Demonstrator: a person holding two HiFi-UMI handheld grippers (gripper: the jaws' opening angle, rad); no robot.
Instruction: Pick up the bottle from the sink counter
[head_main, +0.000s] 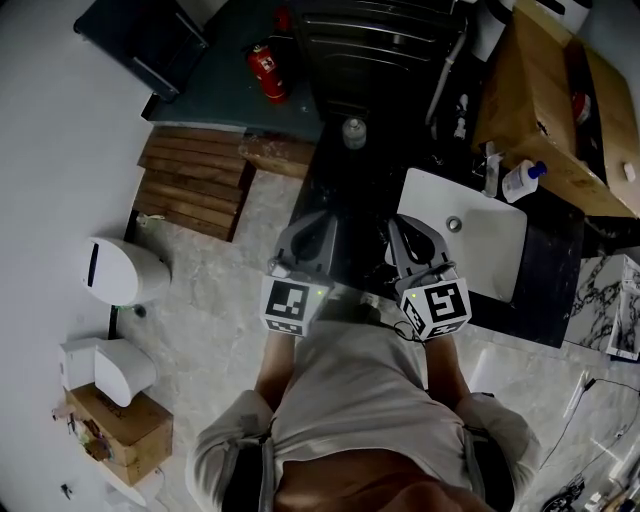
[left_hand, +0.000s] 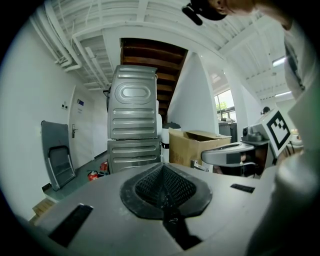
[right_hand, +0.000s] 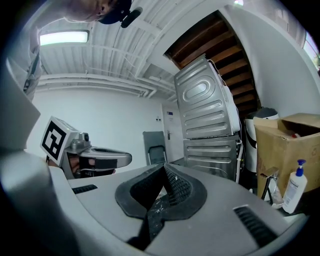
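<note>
A small clear bottle (head_main: 354, 132) stands on the dark counter (head_main: 350, 190), left of the white sink (head_main: 470, 235) and well beyond both grippers. A white pump bottle (head_main: 522, 181) (right_hand: 295, 187) stands past the sink's right corner. My left gripper (head_main: 316, 225) (left_hand: 164, 172) and right gripper (head_main: 406, 228) (right_hand: 162, 175) are held side by side close to the body, over the counter's near edge. Both are shut with nothing between the pads. The clear bottle does not show in either gripper view.
Stacked metal machines (left_hand: 134, 125) rise behind the counter, with a cardboard box (head_main: 545, 100) at the right. A red fire extinguisher (head_main: 268, 72) lies on the floor at the back left. Wooden slats (head_main: 195, 180) and a white bin (head_main: 120, 270) are on the left.
</note>
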